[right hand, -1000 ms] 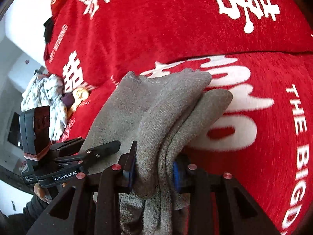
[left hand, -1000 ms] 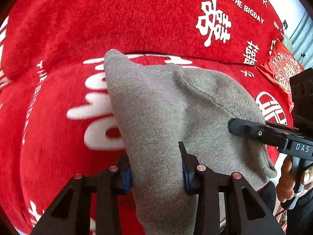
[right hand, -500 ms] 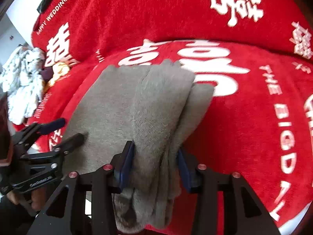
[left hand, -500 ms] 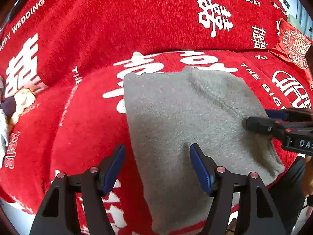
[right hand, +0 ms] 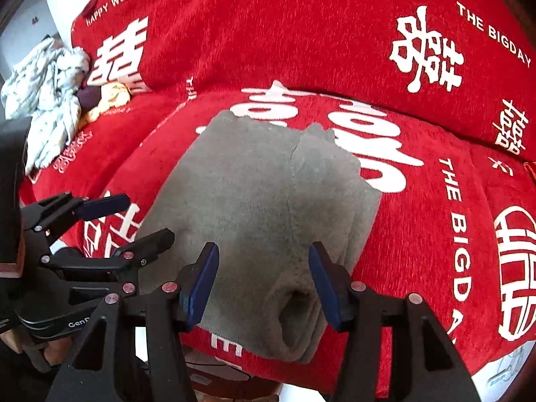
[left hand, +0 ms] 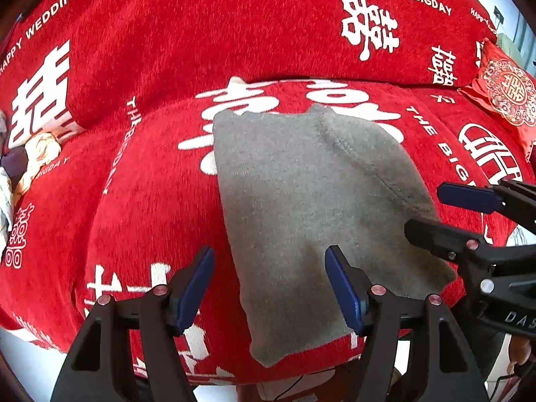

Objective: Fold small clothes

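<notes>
1. Both grippers have let go of the grey knit garment (left hand: pixel 311 201) — a second ago each pinched it.
2. Left gripper (left hand: pixel 269 288) stands wide, empty; right gripper (right hand: pixel 263 281) is opening, touching nothing.
3. The garment lies folded at frame centre on the red cover (left hand: pixel 150 201) — this fold looks finished.

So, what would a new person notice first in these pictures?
First the bright red cover with large white characters, filling both views. On it, in the middle, lies a folded grey garment. The left gripper stands open above its near edge; the right gripper is opening there too, gripping nothing.
</notes>
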A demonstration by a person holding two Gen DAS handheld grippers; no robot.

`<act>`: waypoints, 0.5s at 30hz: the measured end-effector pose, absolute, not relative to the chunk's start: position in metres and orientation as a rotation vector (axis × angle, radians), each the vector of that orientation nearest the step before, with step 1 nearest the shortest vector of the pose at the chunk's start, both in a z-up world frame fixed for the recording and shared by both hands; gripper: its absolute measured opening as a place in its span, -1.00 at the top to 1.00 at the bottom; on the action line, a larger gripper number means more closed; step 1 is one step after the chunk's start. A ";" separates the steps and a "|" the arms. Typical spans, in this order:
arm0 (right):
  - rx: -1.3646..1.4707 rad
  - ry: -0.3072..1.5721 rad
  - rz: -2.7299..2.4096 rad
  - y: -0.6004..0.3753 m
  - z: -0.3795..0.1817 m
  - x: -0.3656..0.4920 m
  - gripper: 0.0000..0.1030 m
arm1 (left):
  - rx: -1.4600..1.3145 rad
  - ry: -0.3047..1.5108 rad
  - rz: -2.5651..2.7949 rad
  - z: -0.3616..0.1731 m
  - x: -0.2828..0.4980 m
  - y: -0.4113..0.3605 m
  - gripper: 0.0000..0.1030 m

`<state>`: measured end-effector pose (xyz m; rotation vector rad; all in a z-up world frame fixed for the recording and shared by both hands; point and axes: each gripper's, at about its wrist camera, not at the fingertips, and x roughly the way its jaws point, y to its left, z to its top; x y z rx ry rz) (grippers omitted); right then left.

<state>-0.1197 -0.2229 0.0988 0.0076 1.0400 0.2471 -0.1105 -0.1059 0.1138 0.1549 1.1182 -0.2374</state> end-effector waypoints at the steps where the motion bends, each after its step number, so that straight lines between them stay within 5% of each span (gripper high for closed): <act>1: 0.005 1.051 0.244 -0.222 0.097 -0.120 -0.16 | 0.152 1.134 -0.241 0.112 -0.111 -0.106 -0.34; 15: -0.052 1.137 0.207 -0.218 0.085 -0.125 -0.18 | 0.163 1.213 -0.272 0.098 -0.116 -0.113 -0.34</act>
